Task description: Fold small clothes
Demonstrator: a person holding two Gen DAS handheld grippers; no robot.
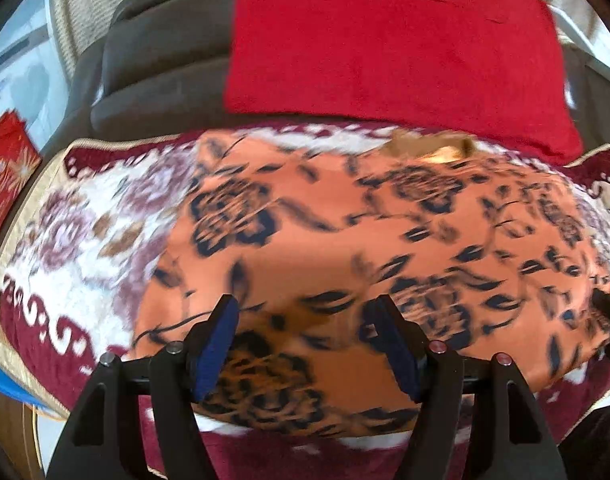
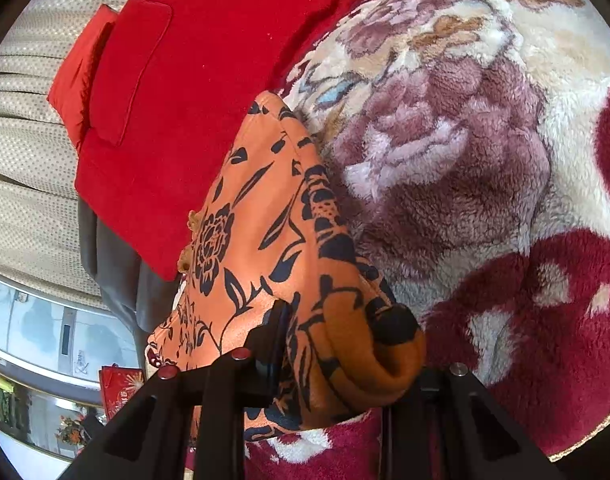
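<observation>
1. We see the orange floral garment (image 1: 345,248) spread over a plush blanket (image 1: 77,240) patterned in cream, mauve and maroon; the left wrist view is blurred.
2. Our left gripper (image 1: 307,340) hangs above the near part of the garment with its blue-padded fingers (image 1: 215,348) spread wide apart and nothing between them.
3. Orange cloth fills the gap between those fingers, but from this view we cannot tell whether the pads touch it.
4. In the right wrist view, our right gripper (image 2: 337,364) is clamped on a thick bunched edge of the garment (image 2: 273,240).
5. The cloth rolls over the gripper's right side in a fat fold, hiding that finger entirely; only the left finger (image 2: 271,344) shows, pressed against the fabric.
6. From the grasp, the garment runs away from the camera in a narrowing strip, its far tip lying against the blanket (image 2: 465,140).
7. A red cushion (image 1: 393,40) lies just beyond the garment's far edge, overlapping the blanket's border.
8. A tan scrap (image 1: 429,146) sits at the garment's far edge, just below the cushion; the blur keeps us from saying what it is.
9. Far left, a red printed bag (image 1: 7,176) stands beside the blanket's edge.
</observation>
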